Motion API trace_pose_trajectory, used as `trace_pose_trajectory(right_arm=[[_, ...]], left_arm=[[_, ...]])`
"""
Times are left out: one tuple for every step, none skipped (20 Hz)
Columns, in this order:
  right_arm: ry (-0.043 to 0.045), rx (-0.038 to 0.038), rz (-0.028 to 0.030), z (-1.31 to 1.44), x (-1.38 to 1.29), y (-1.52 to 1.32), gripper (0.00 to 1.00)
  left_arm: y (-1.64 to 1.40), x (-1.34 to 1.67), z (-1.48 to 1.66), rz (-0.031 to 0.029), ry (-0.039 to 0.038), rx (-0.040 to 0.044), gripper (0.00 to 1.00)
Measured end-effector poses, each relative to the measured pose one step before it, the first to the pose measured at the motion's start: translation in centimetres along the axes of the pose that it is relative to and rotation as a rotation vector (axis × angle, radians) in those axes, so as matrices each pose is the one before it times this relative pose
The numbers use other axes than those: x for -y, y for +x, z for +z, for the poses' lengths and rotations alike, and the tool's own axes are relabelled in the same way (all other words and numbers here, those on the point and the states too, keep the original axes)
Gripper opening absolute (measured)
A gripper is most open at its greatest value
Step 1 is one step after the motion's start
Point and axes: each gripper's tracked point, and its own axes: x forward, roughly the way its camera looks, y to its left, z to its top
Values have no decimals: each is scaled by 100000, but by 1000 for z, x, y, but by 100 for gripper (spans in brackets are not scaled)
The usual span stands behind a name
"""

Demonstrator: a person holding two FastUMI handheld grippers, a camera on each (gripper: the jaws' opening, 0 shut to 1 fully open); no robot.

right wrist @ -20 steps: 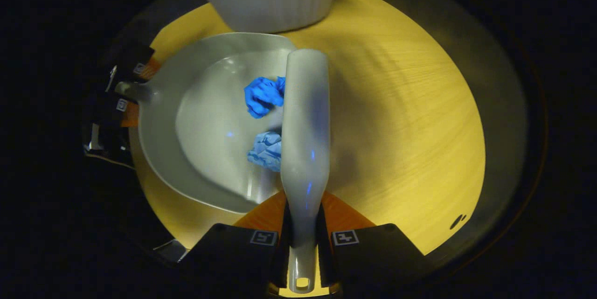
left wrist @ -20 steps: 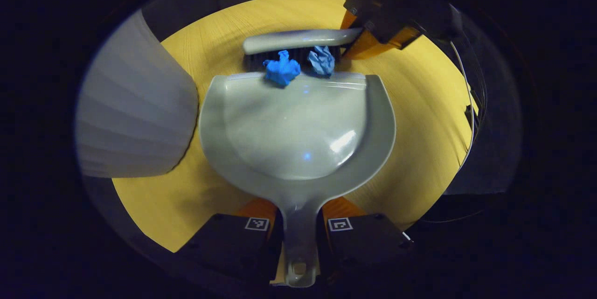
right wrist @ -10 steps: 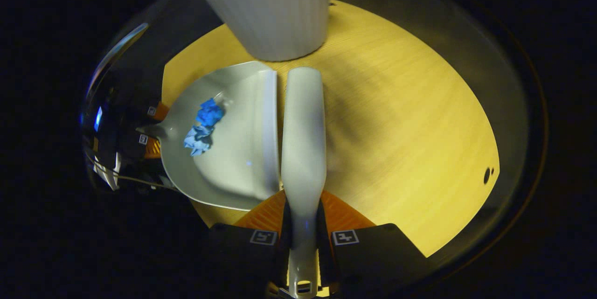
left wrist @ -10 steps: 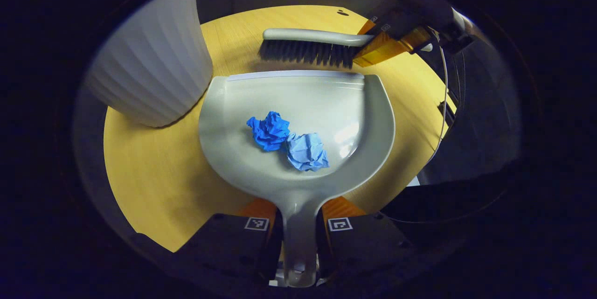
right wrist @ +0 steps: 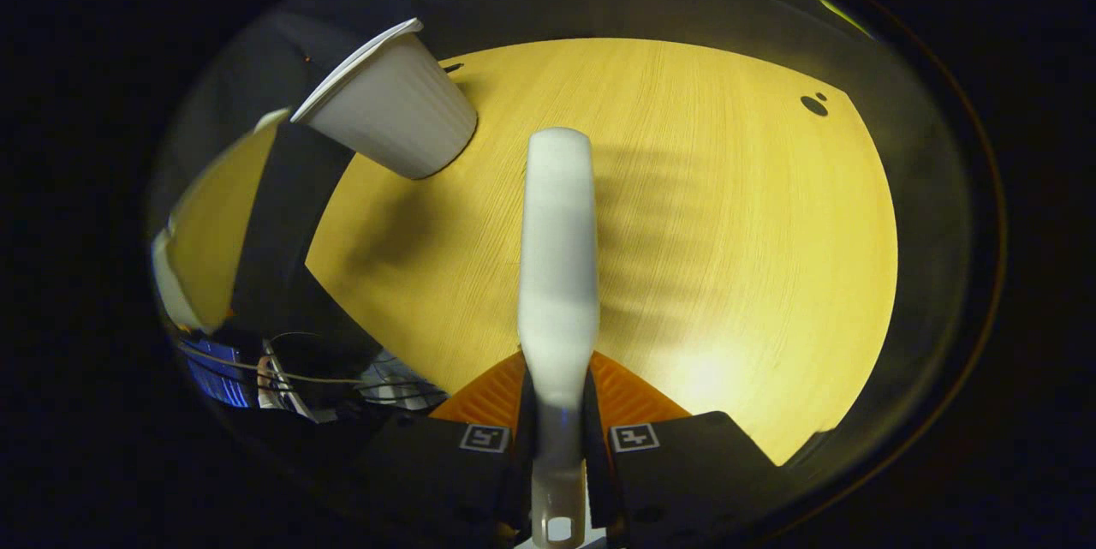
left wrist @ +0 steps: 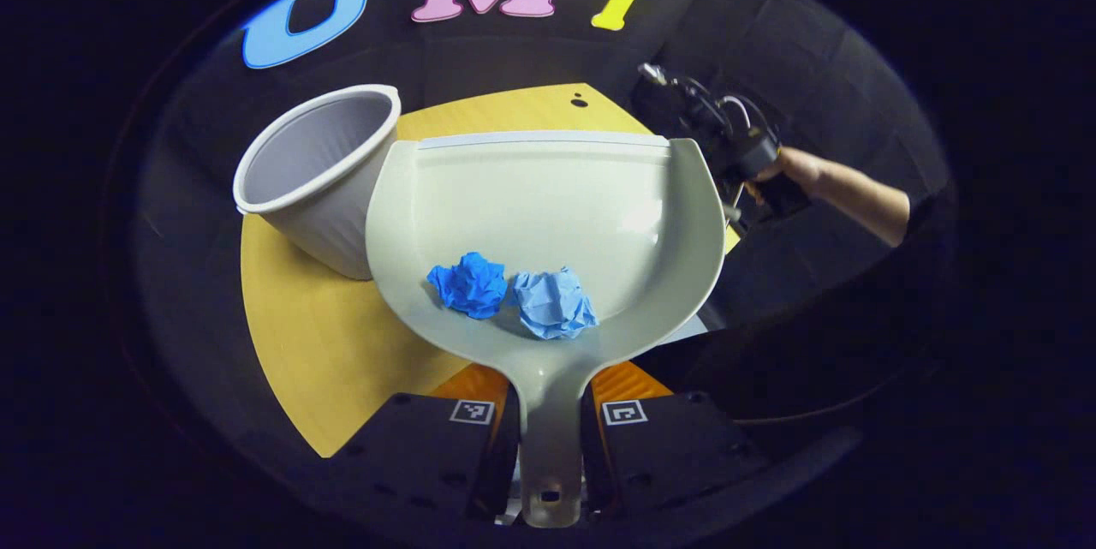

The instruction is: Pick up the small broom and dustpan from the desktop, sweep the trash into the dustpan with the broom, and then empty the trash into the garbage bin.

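Left tool [left wrist: 548, 412]: I clench the dustpan [left wrist: 548, 206] handle; both paper balls [left wrist: 514, 299] sit near its handle.
Right tool [right wrist: 556, 438]: clamped on the broom [right wrist: 558, 275].
Bin [left wrist: 321, 176]: far left; I'd tip the lip over its rim slowly.

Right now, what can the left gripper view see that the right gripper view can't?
Left gripper view: the dustpan with two blue paper balls in it, its handle clamped in the left tool, plus a person's hand farther off. Right gripper view: the broom, its handle clamped in the right tool. Both: the white bin and the yellow desk.
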Motion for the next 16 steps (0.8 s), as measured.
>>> trace_pose_trajectory(right_arm=[[1455,128,-4,-266,-72,536,29],[3022,737,1119,31,-389,-76,29],[3674,-108,2439,-57,-447,304,29],[3404,97,3145,19,-108,251,29],[1843,1475,2496,206,-16,206,29],[-510,1558,997,99,-57,-119,29],[-1287,1553,-617,371,315,-151,29],[-739,1697,-1216,170,11,-135,29],[258,2516,-801,516,129,-260,29],[893,2495,-418,355,-5,-452,29],[1595,2377,-166,405,88,-530,29],[1666,2599,84,283,112,-523,29],[1560,2232,-374,159,223,-263,29],[1119,1153,-1083,-34,516,-306,29],[916,725,-1429,-191,668,-207,29],[1304,919,-1458,-316,608,-156,29]], left_arm=[[-949,-525,867,2826,-3325,1606,30],[-527,-837,860,3294,-4390,1365,29],[-19,-687,520,2827,-3672,1984,29],[-140,-1499,1037,5261,-3068,1353,30],[-188,-1106,715,6448,-1518,311,30],[649,-1386,974,7015,-1306,-384,29],[645,-1310,869,5552,223,-771,30],[372,-156,185,5310,172,-2090,29],[1051,1481,39,5050,2943,-3571,29],[-531,878,-1218,4082,1730,-3843,30],[676,-259,1173,3328,2164,-3341,29],[44,781,86,1835,2818,-3509,30],[65,-233,184,2158,3842,-3819,29],[-74,70,375,2694,4247,-2783,29],[-142,74,617,2853,5163,-1755,30],[-185,175,143,3217,6422,-1948,29]])
